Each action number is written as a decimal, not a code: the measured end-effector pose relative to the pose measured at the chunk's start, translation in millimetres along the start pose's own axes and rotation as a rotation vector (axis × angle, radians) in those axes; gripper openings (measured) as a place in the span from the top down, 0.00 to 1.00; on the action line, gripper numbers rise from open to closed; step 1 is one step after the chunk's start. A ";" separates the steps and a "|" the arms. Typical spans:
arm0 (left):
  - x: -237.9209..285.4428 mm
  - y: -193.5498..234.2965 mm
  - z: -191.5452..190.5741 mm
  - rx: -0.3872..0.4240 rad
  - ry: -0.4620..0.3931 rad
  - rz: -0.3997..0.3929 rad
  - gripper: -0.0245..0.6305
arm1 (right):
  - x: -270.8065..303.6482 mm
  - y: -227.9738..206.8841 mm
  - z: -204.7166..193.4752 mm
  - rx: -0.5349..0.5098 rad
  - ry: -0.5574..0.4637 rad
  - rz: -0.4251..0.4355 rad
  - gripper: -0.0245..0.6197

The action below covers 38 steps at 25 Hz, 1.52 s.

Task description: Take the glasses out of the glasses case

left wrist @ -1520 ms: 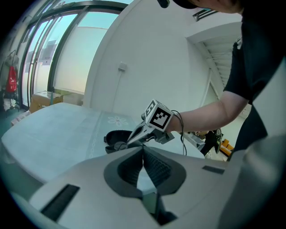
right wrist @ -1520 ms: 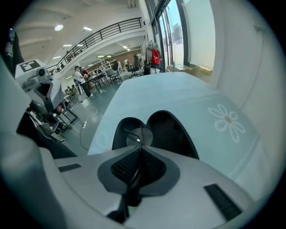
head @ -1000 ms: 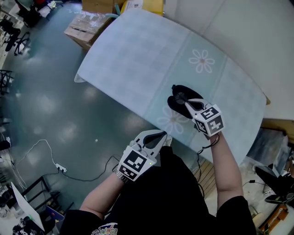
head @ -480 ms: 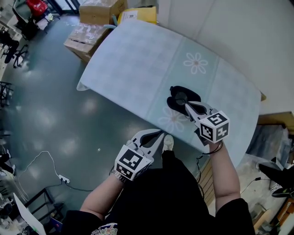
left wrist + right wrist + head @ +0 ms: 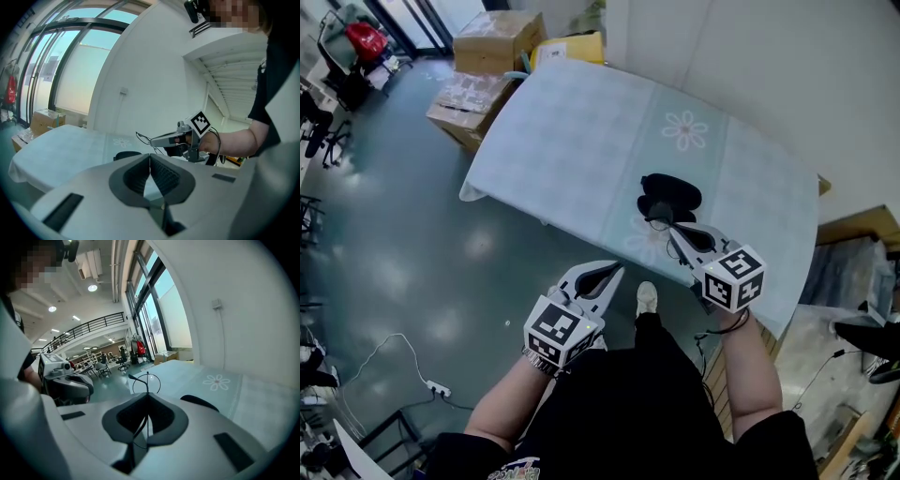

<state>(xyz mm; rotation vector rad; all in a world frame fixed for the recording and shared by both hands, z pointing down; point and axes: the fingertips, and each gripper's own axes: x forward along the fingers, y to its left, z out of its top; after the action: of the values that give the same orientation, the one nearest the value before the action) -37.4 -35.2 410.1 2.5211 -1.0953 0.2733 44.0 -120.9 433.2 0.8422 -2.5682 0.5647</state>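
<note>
The black glasses case (image 5: 670,192) lies open on the pale blue flowered tablecloth (image 5: 572,141). My right gripper (image 5: 668,228) is just on the near side of the case, shut on thin wire-framed glasses (image 5: 656,219), which it holds in the air. In the right gripper view the glasses (image 5: 147,380) stick up out of the closed jaws of the right gripper (image 5: 147,397), with the case (image 5: 199,402) beyond. My left gripper (image 5: 617,270) hangs shut and empty over the floor, short of the table edge. In its own view the left gripper (image 5: 150,157) faces the right gripper (image 5: 154,139) and the case (image 5: 126,154).
Cardboard boxes (image 5: 492,42) stand on the floor past the table's far left corner. A white wall runs behind the table. The person's shoe (image 5: 646,298) is below the near table edge. Office chairs and gear line the left side of the floor.
The right gripper has drawn back from the case toward the person, bringing the glasses with it. The left gripper stays shut and low beside the table.
</note>
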 end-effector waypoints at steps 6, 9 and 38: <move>-25.6 2.1 -4.5 -0.004 -0.020 -0.007 0.92 | -14.4 36.6 -10.6 0.023 -0.030 -0.029 0.92; -36.2 1.5 -6.4 -0.002 -0.024 -0.026 0.92 | -20.1 55.2 -17.8 0.043 -0.045 -0.050 0.92; -57.3 -63.4 -30.7 0.021 -0.007 -0.068 0.92 | -99.5 119.3 -65.3 0.089 -0.097 -0.079 0.92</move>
<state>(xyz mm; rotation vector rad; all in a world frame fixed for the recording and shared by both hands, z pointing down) -30.4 55.1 403.1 2.5741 -1.0121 0.2585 58.8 45.6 412.0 1.0202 -2.5992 0.6325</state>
